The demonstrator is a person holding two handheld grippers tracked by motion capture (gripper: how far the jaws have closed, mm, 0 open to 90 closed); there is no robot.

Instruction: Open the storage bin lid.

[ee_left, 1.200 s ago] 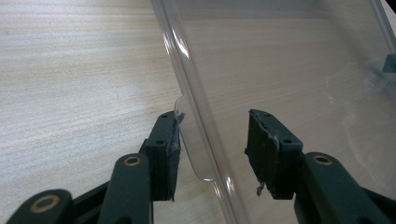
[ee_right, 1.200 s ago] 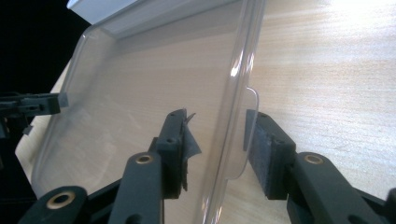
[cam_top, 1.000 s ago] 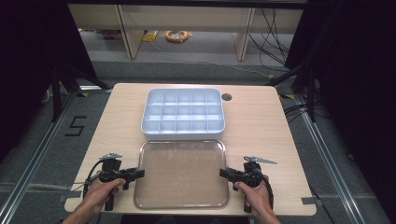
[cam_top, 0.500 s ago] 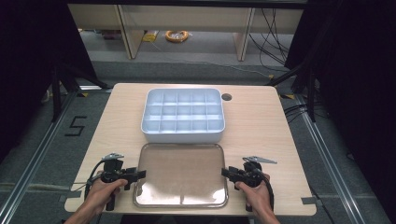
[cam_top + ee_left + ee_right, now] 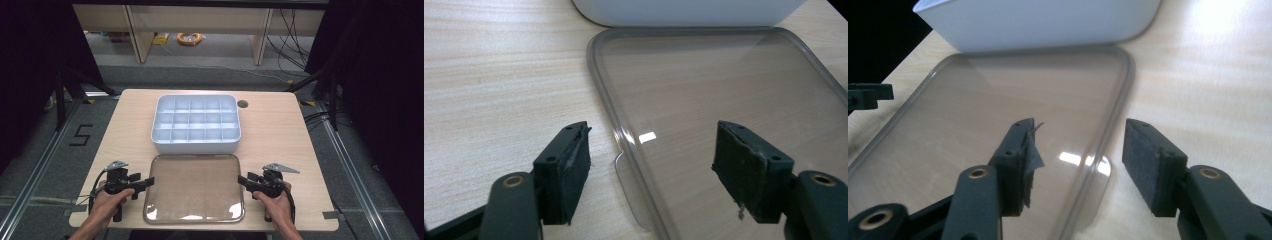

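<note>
A clear plastic lid (image 5: 194, 187) lies flat on the table in front of a white compartment box (image 5: 195, 145), whose cells look empty. My left gripper (image 5: 146, 183) is at the lid's left edge. In the left gripper view it (image 5: 651, 145) is open, its jaws straddling the lid's rim (image 5: 624, 145) and a small tab (image 5: 631, 197). My right gripper (image 5: 243, 180) is at the lid's right edge. In the right gripper view it (image 5: 1079, 135) is open astride the rim (image 5: 1108, 135). Neither pair of jaws presses on the lid.
The wooden table (image 5: 270, 130) has a round cable hole (image 5: 242, 104) behind the box. Black curtains flank the table and shelving stands beyond it. The left gripper's jaw tip (image 5: 868, 95) shows far off in the right gripper view.
Both grippers have stayed at the lid's two side edges with hardly any movement. The glare on the lid has shifted slightly.
</note>
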